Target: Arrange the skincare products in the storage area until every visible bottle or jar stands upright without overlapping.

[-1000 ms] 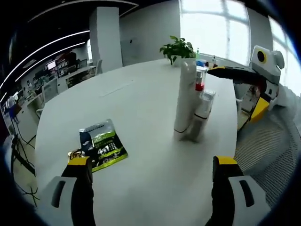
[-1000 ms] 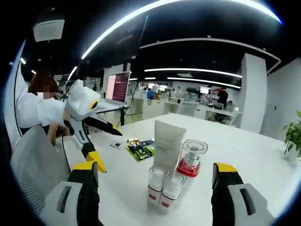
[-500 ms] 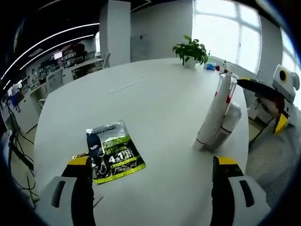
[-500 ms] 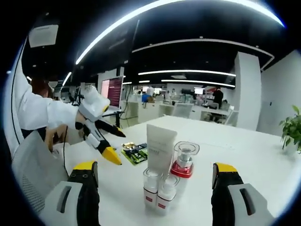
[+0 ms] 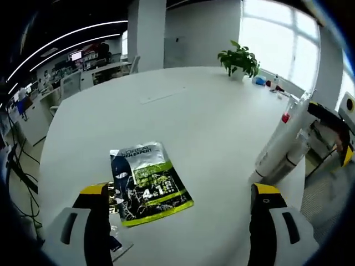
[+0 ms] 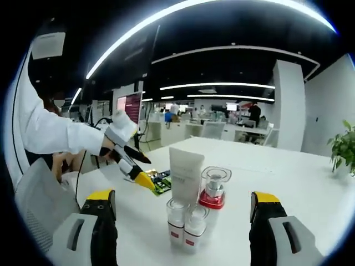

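A white tube (image 6: pixel 186 170) stands upright on the white table (image 6: pixel 288 194). A clear jar with a red base (image 6: pixel 213 187) is at its right, and two small red-labelled bottles (image 6: pixel 186 221) stand in front. My right gripper (image 6: pixel 182 196) is open, short of this group. In the left gripper view the tube (image 5: pixel 280 145) leans at the right with a small bottle (image 5: pixel 298 151) behind it. A green and black sachet (image 5: pixel 148 183) lies flat between the jaws of my open left gripper (image 5: pixel 179 189). The left gripper (image 6: pixel 132 163) hangs above the sachet (image 6: pixel 162 178).
A potted plant (image 5: pixel 239 55) stands at the table's far edge. A person's white sleeve (image 6: pixel 50 133) reaches in from the left. The right gripper (image 5: pixel 333 119) shows past the tube. A small dark packet (image 5: pixel 113 244) lies by the left jaw. Office desks lie beyond.
The left gripper has swung away from the bottles toward the sachet, which now lies between its jaws. The right gripper has barely moved. Both stay open.
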Action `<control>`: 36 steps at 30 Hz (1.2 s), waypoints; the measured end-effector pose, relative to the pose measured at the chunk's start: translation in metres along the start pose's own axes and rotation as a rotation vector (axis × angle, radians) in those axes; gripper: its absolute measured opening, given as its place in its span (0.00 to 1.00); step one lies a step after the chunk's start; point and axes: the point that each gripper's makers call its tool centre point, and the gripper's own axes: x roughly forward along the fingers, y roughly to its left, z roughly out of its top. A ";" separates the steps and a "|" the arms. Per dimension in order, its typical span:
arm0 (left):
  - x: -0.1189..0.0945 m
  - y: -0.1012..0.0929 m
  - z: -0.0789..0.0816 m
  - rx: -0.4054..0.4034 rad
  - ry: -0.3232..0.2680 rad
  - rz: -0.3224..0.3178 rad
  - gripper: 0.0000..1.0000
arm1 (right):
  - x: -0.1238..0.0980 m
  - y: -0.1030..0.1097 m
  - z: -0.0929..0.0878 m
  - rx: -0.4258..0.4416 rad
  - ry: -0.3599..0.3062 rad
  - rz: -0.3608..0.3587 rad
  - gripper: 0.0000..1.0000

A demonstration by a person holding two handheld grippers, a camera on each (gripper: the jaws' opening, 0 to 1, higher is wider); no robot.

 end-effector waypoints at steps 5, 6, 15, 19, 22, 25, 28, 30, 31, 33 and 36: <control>0.002 -0.004 -0.002 -0.075 -0.006 0.000 0.98 | 0.000 0.000 -0.001 0.001 0.003 0.000 1.00; 0.002 -0.005 -0.003 -0.082 -0.005 -0.005 0.98 | 0.000 -0.001 -0.001 0.002 0.005 -0.001 1.00; 0.013 0.007 -0.005 -0.125 0.003 0.005 0.98 | 0.001 -0.002 -0.003 0.009 0.012 -0.003 1.00; 0.019 0.010 -0.014 -0.134 0.020 0.001 0.97 | 0.001 -0.002 -0.003 0.010 0.015 -0.005 1.00; 0.021 0.010 -0.015 -0.138 0.017 0.001 0.96 | 0.001 -0.001 -0.004 0.014 0.022 -0.001 1.00; 0.029 0.021 -0.015 -0.157 0.014 0.012 0.92 | 0.001 0.000 -0.005 0.011 0.027 0.001 1.00; 0.031 0.025 -0.015 -0.164 0.015 0.019 0.93 | 0.001 -0.001 -0.006 0.020 0.028 -0.004 1.00; 0.033 0.026 -0.016 -0.164 0.019 0.021 0.92 | 0.001 -0.002 -0.006 0.023 0.029 -0.008 1.00; 0.035 0.030 -0.017 -0.164 0.023 0.019 0.92 | 0.001 -0.002 -0.007 0.023 0.031 -0.008 1.00; 0.037 0.032 -0.017 -0.153 0.028 0.020 0.93 | 0.001 -0.001 -0.008 0.024 0.037 -0.005 1.00; 0.042 0.035 -0.019 -0.150 0.036 0.016 0.92 | 0.001 0.000 -0.010 0.024 0.047 -0.005 1.00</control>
